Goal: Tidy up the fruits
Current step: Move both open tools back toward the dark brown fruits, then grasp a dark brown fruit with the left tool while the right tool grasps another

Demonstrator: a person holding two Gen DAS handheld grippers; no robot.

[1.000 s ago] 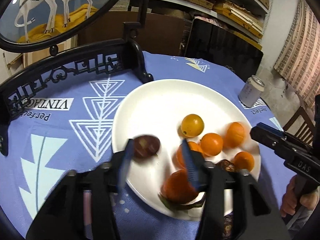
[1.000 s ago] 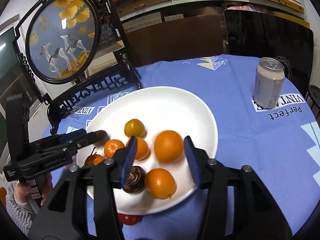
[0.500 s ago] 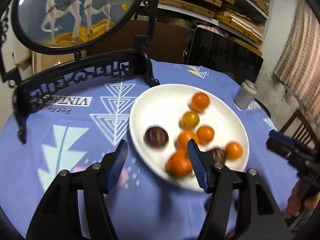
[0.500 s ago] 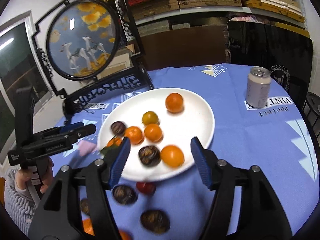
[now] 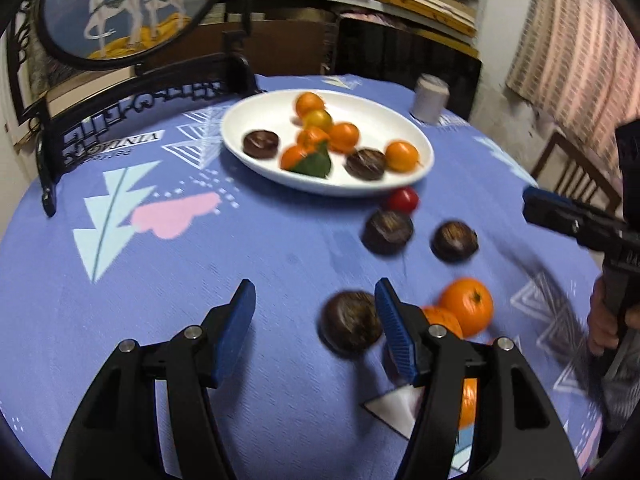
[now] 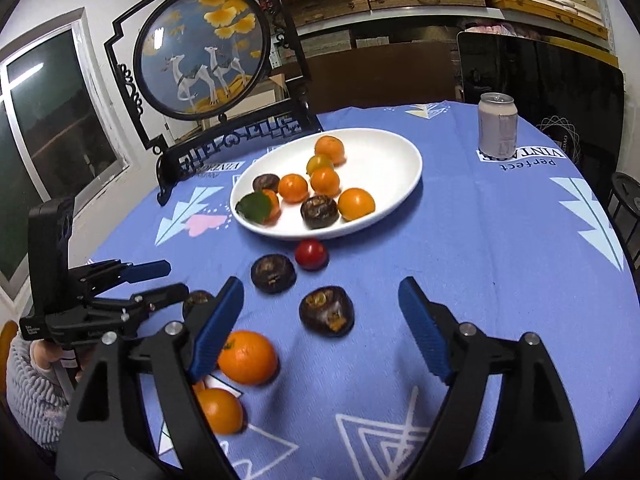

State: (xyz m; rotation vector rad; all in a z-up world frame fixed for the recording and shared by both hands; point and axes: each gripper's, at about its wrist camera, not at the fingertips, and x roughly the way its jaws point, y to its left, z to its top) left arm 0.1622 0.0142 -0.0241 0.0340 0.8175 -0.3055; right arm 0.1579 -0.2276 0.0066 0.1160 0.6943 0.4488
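Observation:
A white plate (image 5: 424,148) (image 6: 400,152) holds several oranges and two dark brown fruits. On the blue cloth before it lie a red tomato (image 6: 311,254) (image 5: 403,199), three dark fruits (image 6: 273,273) (image 6: 327,310) (image 5: 351,327) and two oranges (image 6: 247,357) (image 6: 219,410) (image 5: 466,306). My left gripper (image 5: 316,330) is open and empty, one dark fruit just inside its right finger. My right gripper (image 6: 320,324) is open and empty above a dark fruit.
A black framed round deer screen (image 6: 200,46) (image 5: 132,8) stands at the table's back left. A drink can (image 6: 498,124) (image 5: 430,98) stands back right. Shelves and a dark panel are behind. A wooden chair (image 5: 576,172) is beside the table.
Both grippers have pulled back from the plate toward the table's near edge. Loose fruits on the cloth have come into view. Both stay open and empty.

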